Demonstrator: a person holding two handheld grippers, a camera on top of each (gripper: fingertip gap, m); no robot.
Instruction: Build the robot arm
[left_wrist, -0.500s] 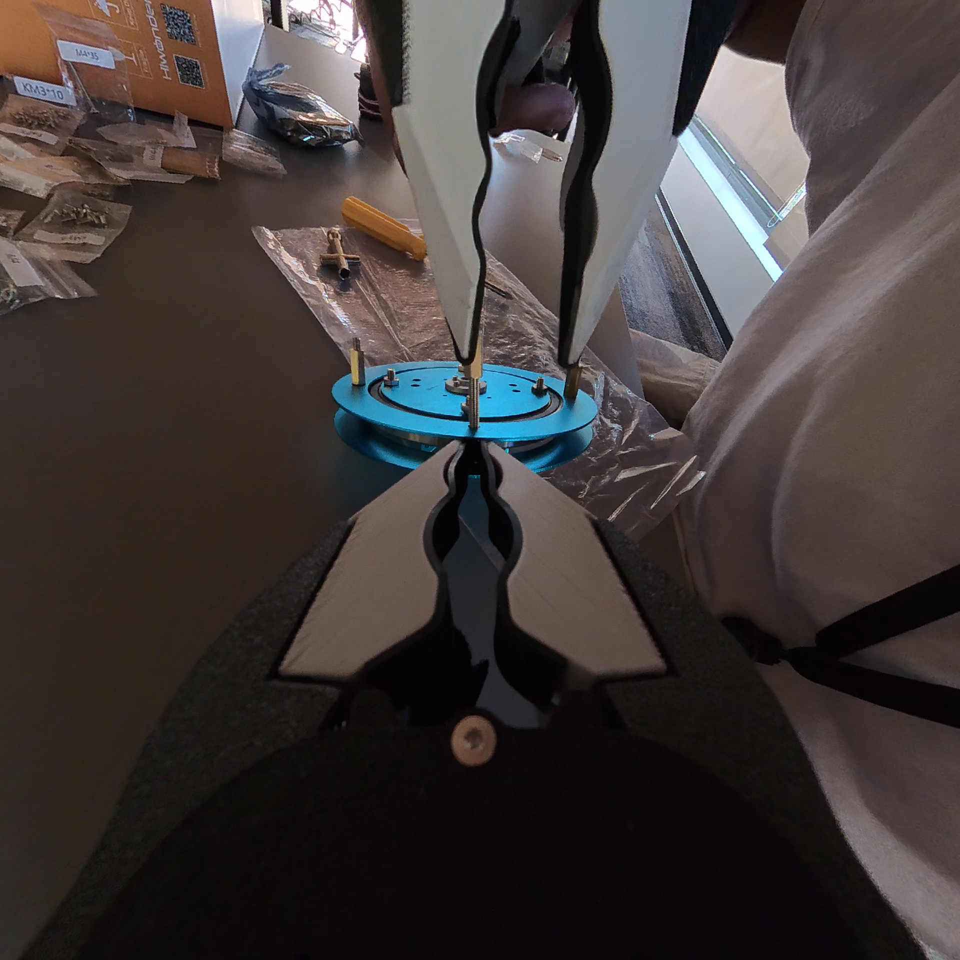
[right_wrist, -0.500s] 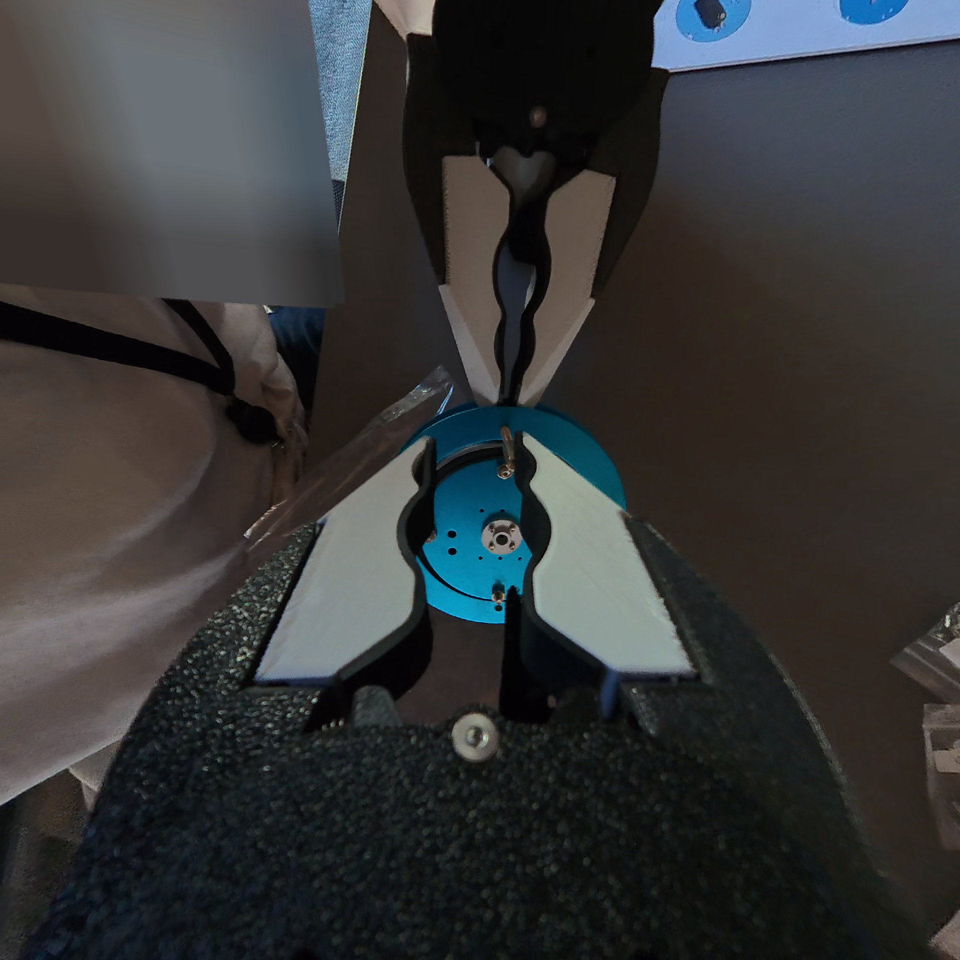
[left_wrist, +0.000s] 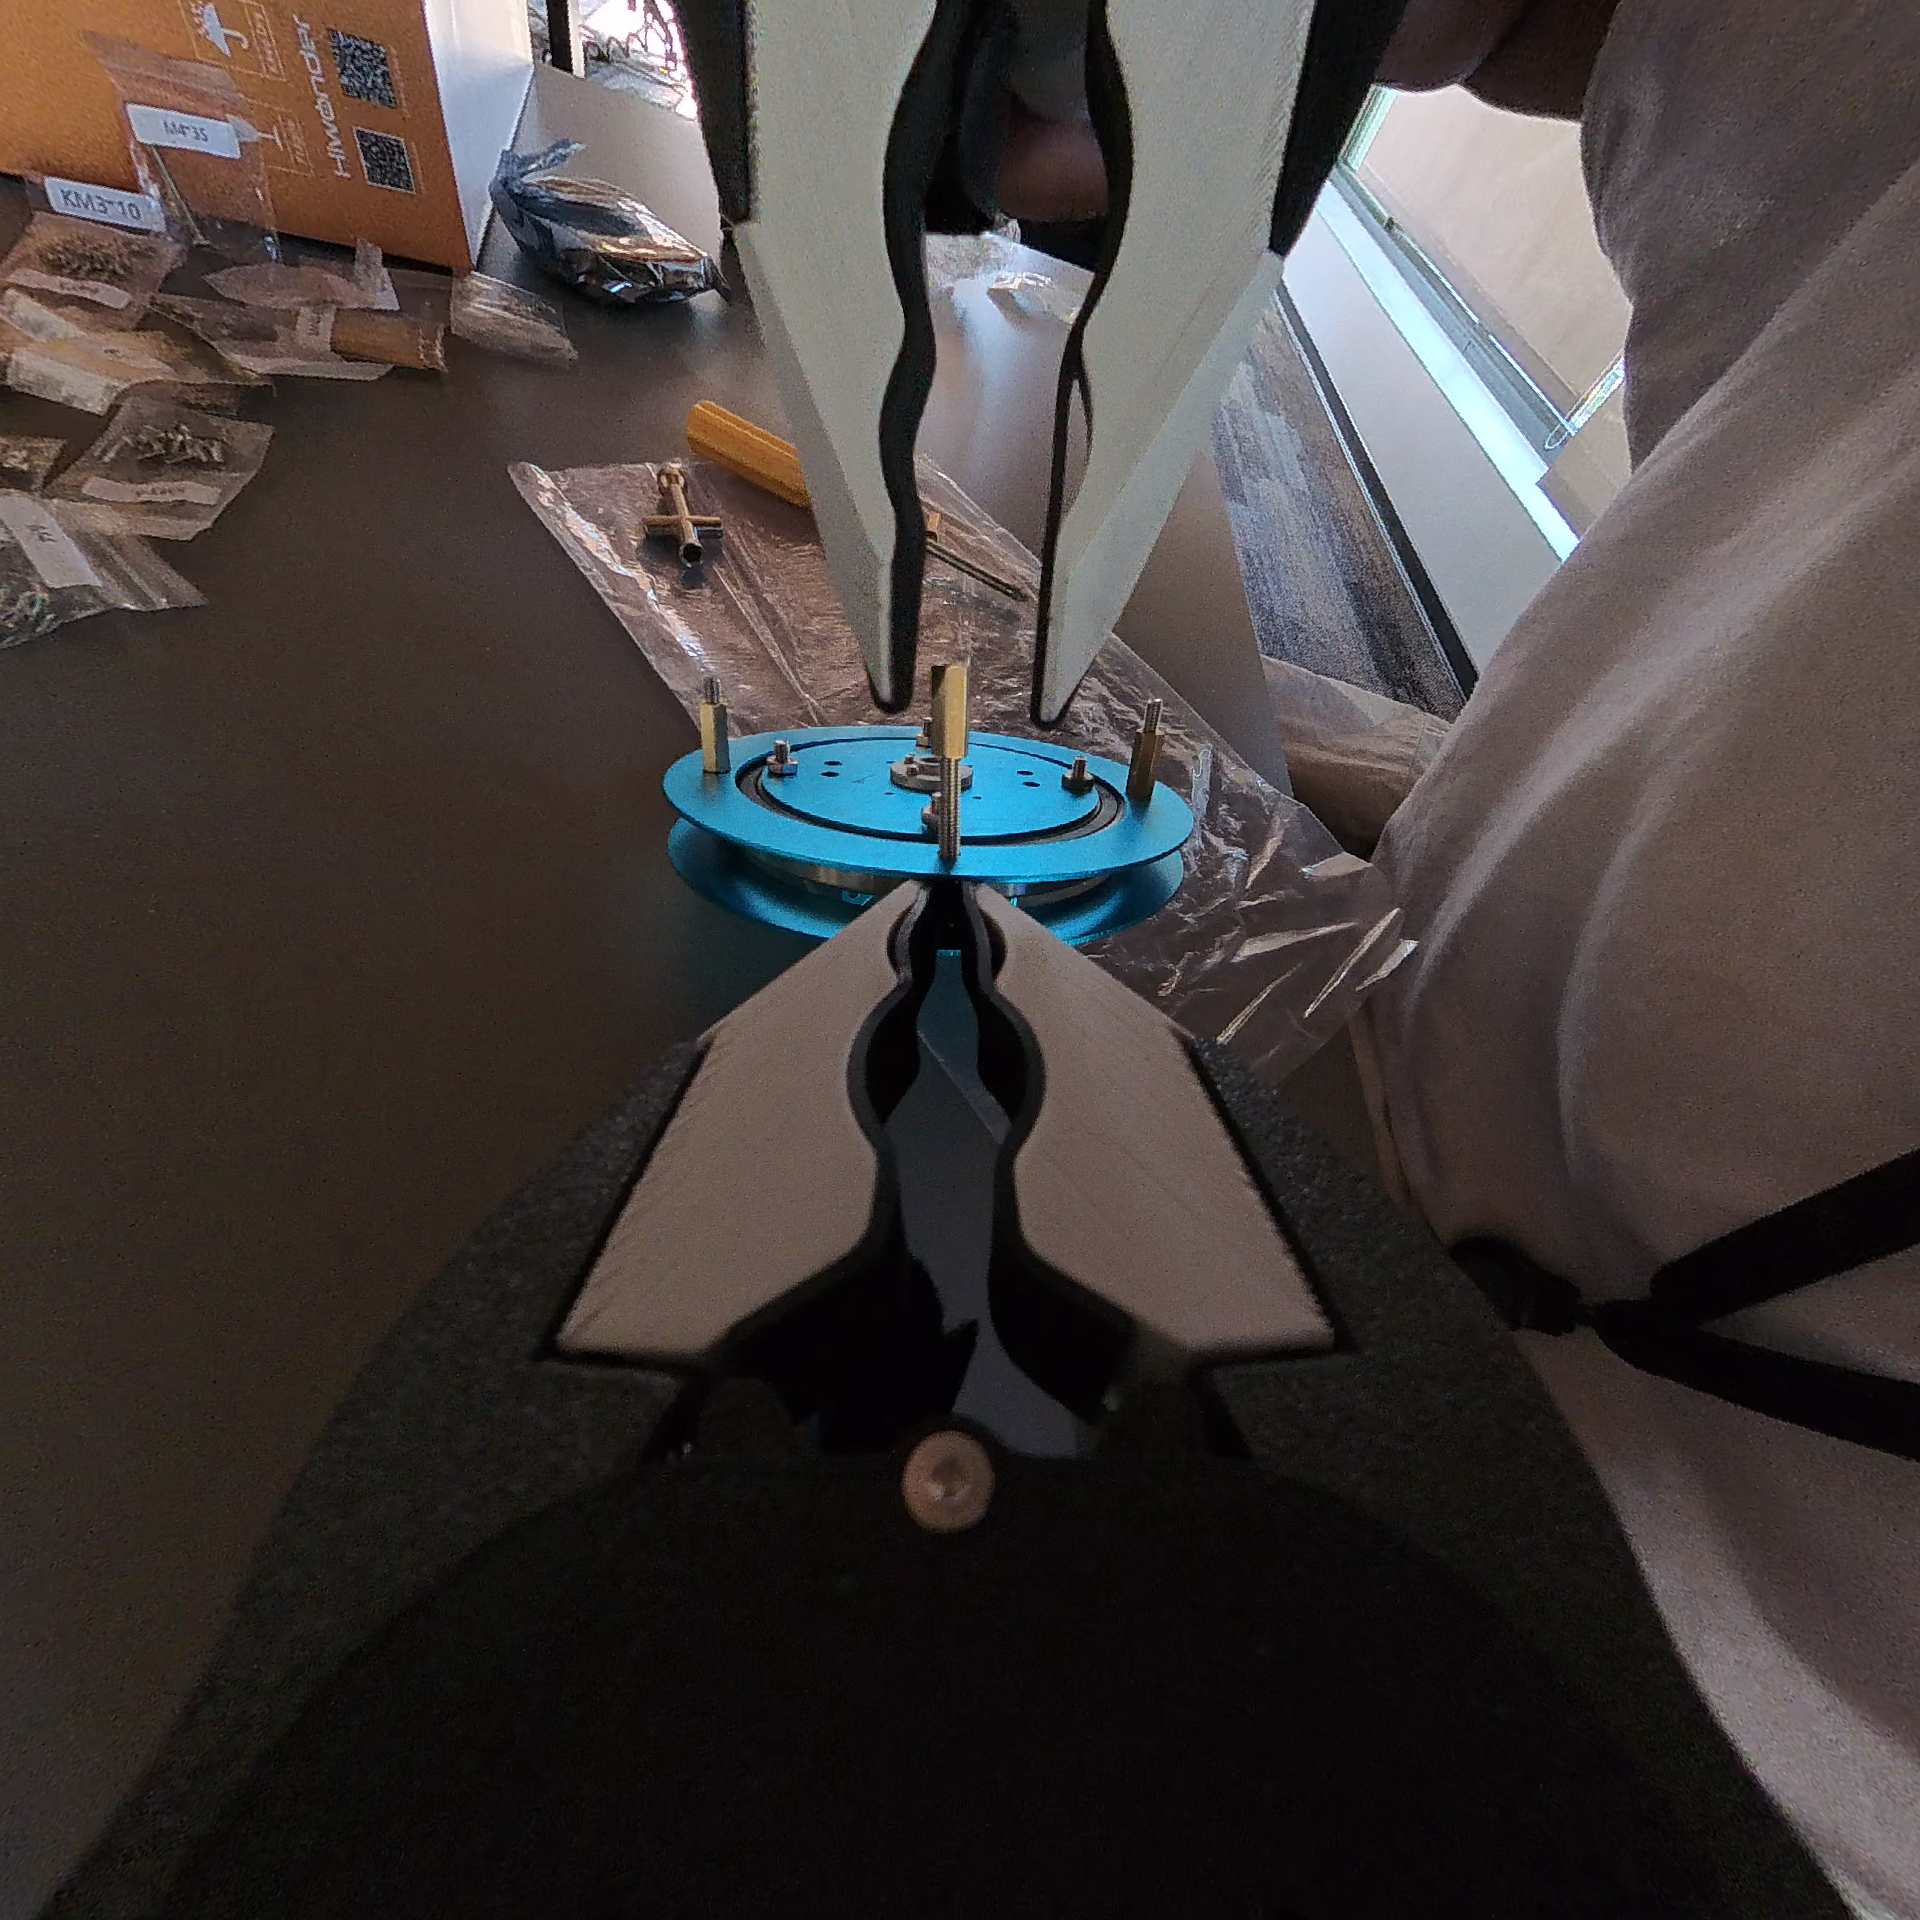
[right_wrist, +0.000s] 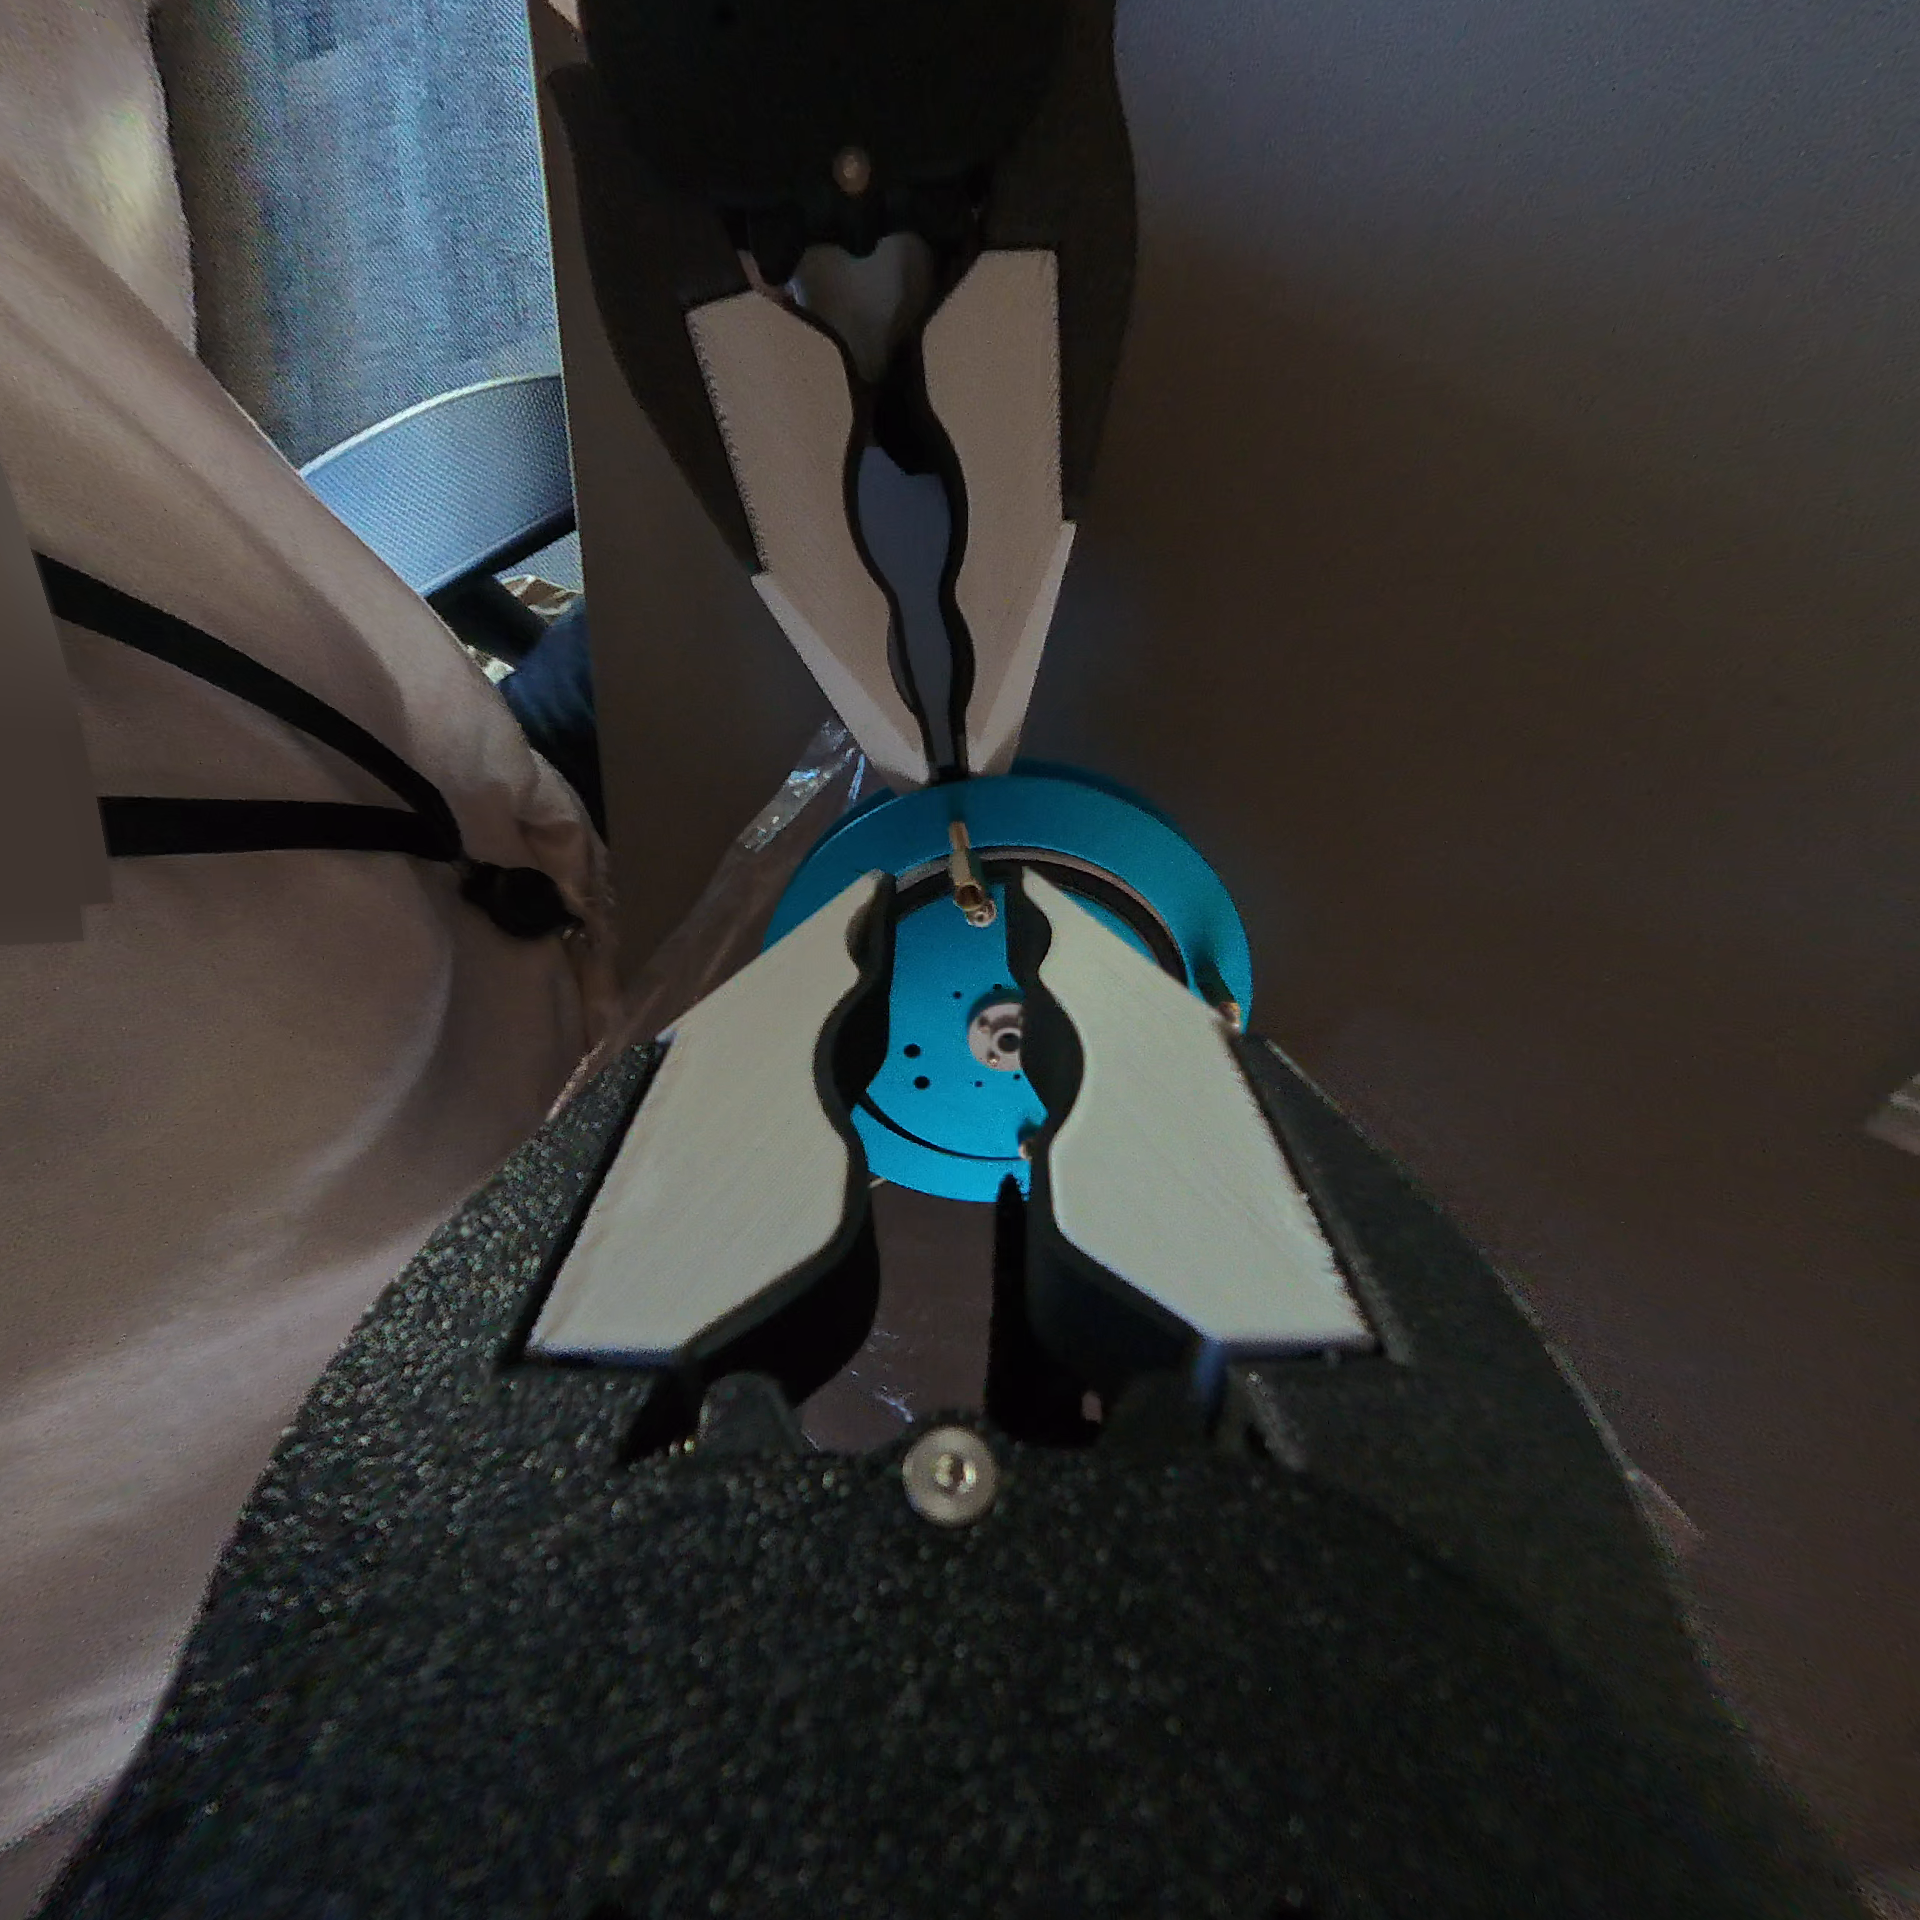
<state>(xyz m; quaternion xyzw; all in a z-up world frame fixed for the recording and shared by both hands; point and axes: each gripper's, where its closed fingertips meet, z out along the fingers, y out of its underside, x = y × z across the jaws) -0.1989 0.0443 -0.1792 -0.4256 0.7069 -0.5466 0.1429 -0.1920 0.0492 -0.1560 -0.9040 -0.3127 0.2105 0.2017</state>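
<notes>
Left wrist view: the blue disc (left_wrist: 831, 821) on the worktop (left_wrist: 312, 935) is pinched at its rim by the left hand-held gripper (left_wrist: 940, 899). Its brass post (left_wrist: 948, 696) is straddled, untouched, by the open right hand-held gripper (left_wrist: 966, 707).

Dim indoor light, window glare upper right, fisheye edges, slight blur.

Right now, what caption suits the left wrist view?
Left gripper pinches a blue disc's rim; right gripper hangs open over a brass standoff.
</notes>
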